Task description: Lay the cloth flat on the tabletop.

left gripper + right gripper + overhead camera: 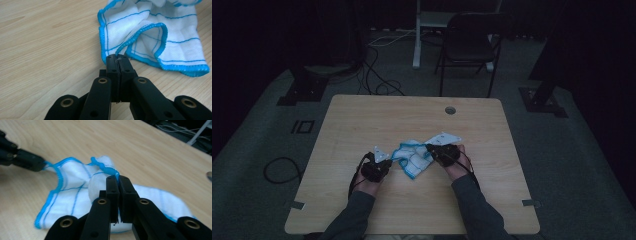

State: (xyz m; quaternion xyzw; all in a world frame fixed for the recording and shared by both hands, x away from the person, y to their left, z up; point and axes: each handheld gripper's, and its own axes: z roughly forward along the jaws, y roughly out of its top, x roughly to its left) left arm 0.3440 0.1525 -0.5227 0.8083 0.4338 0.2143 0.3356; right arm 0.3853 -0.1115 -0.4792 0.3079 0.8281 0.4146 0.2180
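White cloth [416, 157] with blue hem and thin blue grid lines, crumpled in loose folds on the near half of a light wooden table [362, 120], roughly midway between left and right edges. Pinched at two places along the hem.

Left gripper [388, 161] at the cloth's left end, held in the person's left hand [371, 175], pointing right toward the cloth. Jaws pressed together on the blue hem: in the left gripper view, left gripper [117, 58] clamped on a corner fold of the cloth [152, 32], only a few threads between the pads, the rest of the fabric bunched just beyond the tips toward the far right of that picture.

Right gripper [430, 149] at the cloth's right end, in the right hand [454, 162], pointing left. Jaws likewise closed on the hem: in the right gripper view, right gripper [117, 178] nipping a raised ridge of blue edging, cloth [72, 192] drooping from the tips down to the tabletop. Other gripper [27, 161] at far left of that same picture, gripping the opposite end.

Round grommet hole [450, 110] in the table's far part, well apart from the cloth. Dark chair [469, 42] beyond the far edge; cables [377, 75] on the grey floor.
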